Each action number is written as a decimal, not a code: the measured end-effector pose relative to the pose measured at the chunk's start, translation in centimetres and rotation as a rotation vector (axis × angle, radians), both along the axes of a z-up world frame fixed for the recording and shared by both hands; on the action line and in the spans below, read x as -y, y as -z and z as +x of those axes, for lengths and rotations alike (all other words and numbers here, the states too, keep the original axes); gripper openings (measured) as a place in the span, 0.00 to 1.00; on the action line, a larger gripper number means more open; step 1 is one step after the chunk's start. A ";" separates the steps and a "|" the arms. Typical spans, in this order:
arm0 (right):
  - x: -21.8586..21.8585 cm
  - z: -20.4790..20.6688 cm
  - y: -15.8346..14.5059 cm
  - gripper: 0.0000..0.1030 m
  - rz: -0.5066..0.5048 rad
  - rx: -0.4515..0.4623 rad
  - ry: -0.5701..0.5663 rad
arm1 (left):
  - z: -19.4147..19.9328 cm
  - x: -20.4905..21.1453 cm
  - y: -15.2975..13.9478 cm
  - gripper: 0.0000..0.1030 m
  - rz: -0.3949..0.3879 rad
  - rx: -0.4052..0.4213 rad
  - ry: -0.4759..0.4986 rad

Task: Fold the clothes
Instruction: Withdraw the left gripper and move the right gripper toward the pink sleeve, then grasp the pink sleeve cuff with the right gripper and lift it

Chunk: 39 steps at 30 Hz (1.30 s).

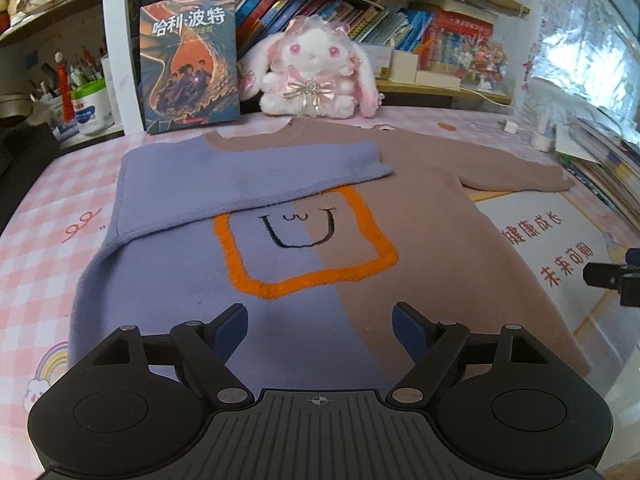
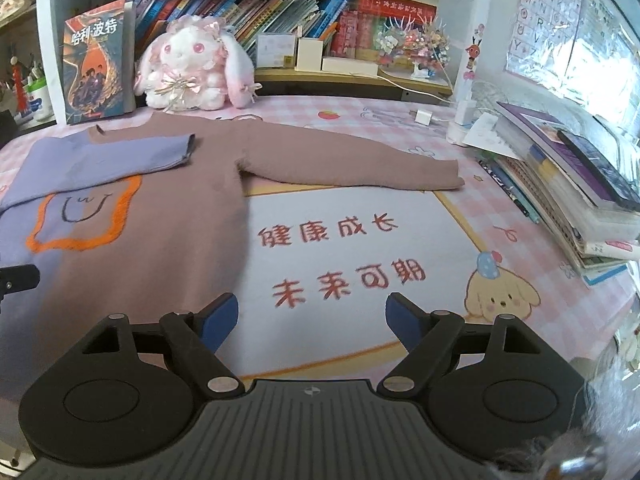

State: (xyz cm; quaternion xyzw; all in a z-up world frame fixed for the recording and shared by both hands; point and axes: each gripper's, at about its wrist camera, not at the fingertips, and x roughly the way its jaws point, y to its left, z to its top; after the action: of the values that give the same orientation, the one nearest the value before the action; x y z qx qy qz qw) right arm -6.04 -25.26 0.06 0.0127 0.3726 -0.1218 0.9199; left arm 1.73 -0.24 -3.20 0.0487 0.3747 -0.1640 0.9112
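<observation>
We see the sweater point(image 1: 280, 208) lying flat mid-frame on the pink checked desk mat point(image 1: 36, 248), half purple, half brown, with an orange square outline and a drawn smiling face on its chest. Its purple sleeve point(image 1: 256, 172) lies folded across the chest; the brown sleeve point(image 2: 352, 160) lies stretched toward the right of frame.

Our left gripper point(image 1: 320, 328), lower centre, has its jaws standing wide apart above the sweater's hem, nothing between them. Our right gripper point(image 2: 310, 320) is likewise spread wide, empty, over the mat just right of the sweater.

Writing we can read: red characters on the mat point(image 2: 340, 256), "健康成长" above "未来可期". The book point(image 1: 190, 60) standing upper left reads "哈利·波特". An alphabet chart point(image 2: 548, 4) hangs upper right. A plush rabbit point(image 1: 316, 68) sits beside the book. Spines on the shelf behind are too small to read.
</observation>
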 end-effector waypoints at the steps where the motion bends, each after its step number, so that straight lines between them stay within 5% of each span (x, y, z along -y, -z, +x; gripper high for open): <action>1: 0.6 0.4 0.1 0.78 0.005 0.001 -0.003 | 0.1 0.4 0.1 0.79 0.003 -0.003 -0.013; 23: 19.8 10.8 2.2 0.78 0.166 -0.046 -0.069 | -1.7 10.8 0.9 0.84 0.097 -0.047 -0.398; 39: 25.1 14.8 4.0 0.73 0.286 -0.047 -0.025 | -3.9 12.0 0.3 0.84 0.186 -0.071 -0.503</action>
State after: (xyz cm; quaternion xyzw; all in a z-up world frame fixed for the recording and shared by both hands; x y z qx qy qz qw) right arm 8.73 -50.39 -3.91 0.1360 0.4075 -0.0561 0.9013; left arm -2.16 -12.19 -3.48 0.0320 0.4201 0.1011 0.9012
